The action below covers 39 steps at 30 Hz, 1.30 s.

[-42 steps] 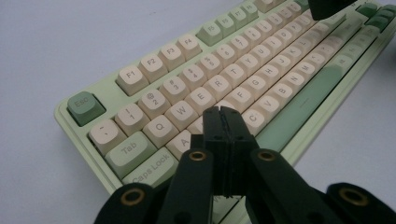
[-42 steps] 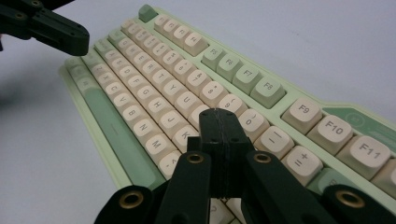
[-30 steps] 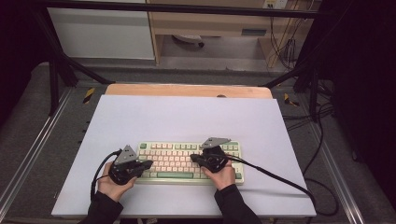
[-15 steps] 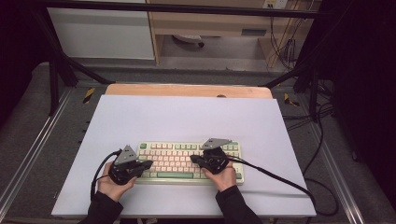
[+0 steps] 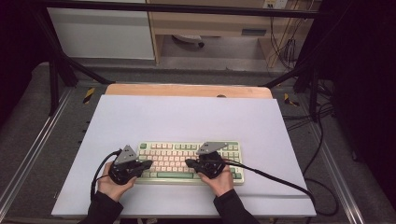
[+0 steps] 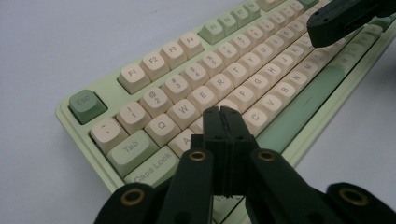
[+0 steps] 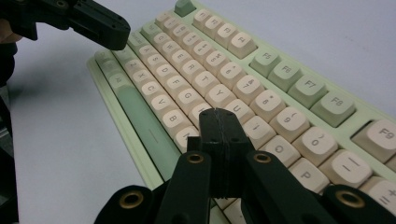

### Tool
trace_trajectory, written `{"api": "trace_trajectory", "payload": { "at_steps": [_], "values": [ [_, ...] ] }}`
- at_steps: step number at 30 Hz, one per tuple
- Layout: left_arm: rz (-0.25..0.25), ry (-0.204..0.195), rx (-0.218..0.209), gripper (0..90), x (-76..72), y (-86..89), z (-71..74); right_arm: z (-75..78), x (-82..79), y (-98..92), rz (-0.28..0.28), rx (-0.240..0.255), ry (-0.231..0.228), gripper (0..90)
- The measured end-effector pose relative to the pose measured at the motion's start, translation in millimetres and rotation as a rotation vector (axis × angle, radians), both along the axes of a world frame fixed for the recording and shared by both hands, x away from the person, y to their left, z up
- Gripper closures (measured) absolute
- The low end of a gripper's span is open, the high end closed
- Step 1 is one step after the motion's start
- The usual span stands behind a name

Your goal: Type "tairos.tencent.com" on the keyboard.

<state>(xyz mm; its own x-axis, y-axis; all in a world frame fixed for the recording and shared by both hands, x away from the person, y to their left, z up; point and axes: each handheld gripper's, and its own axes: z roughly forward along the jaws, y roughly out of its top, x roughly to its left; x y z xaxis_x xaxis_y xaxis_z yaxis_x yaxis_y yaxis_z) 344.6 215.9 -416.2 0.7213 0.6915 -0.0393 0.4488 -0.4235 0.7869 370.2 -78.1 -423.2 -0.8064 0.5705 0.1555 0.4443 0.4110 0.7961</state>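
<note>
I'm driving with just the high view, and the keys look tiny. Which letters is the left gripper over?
Observer: The left gripper has its fingers shut, with the tip between the A and F keys of the keyboard.
Operator: And the right one?
Observer: The right gripper is shut too, with its tip beside the U key.
Operator: What does the dark green corner key say?
Observer: The corner key says Esc.
</note>
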Motion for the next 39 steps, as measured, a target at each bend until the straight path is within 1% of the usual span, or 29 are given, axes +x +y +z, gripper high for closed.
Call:
{"api": "trace_trajectory", "payload": {
  "at_steps": [5,14,17,19,20,22,24,32,34,35,37,39],
  "values": [
    [0.000,0.000,0.000,89.7,0.0,0.0,0.3,-4.5,-1.6,2.8,0.007,-0.003,0.011,90.0],
    [-0.001,-0.001,0.001,89.7,-0.1,0.0,0.2,-12.0,-3.8,5.5,0.018,-0.023,0.018,90.0],
    [0.001,-0.001,0.000,89.7,-0.1,0.2,0.4,-12.7,-4.5,6.1,0.018,-0.018,0.021,90.0],
    [0.000,-0.001,0.001,89.7,-0.1,0.2,0.5,-15.0,-4.8,6.9,0.020,-0.028,0.025,90.0],
    [0.000,-0.002,0.000,89.7,-0.1,0.2,0.6,-15.2,-5.3,6.8,0.020,-0.026,0.024,90.0],
    [0.000,-0.002,-0.001,89.7,-0.1,0.4,0.8,-14.4,-5.3,6.7,0.021,-0.025,0.024,90.0],
    [0.001,-0.003,-0.004,89.7,-0.3,0.7,1.2,-12.5,-5.4,5.5,0.016,-0.022,0.012,90.0],
    [-0.002,-0.010,-0.011,88.9,0.1,4.0,4.0,4.2,-4.6,-7.1,-0.005,-0.017,-0.021,90.0],
    [-0.003,-0.014,-0.017,86.4,0.0,5.8,5.7,7.6,-3.7,-14.3,-0.018,-0.009,-0.027,89.5],
    [-0.003,-0.018,-0.015,83.7,0.0,7.2,6.5,9.0,-3.0,-19.1,-0.030,-0.006,-0.031,87.7],
    [-0.002,-0.023,-0.018,77.5,0.2,10.8,7.5,11.2,-1.4,-30.1,-0.052,-0.003,-0.020,83.3],
    [0.003,-0.027,-0.020,69.6,0.2,14.8,7.7,12.1,0.0,-41.5,-0.077,-0.001,-0.023,76.0]
  ]
}}
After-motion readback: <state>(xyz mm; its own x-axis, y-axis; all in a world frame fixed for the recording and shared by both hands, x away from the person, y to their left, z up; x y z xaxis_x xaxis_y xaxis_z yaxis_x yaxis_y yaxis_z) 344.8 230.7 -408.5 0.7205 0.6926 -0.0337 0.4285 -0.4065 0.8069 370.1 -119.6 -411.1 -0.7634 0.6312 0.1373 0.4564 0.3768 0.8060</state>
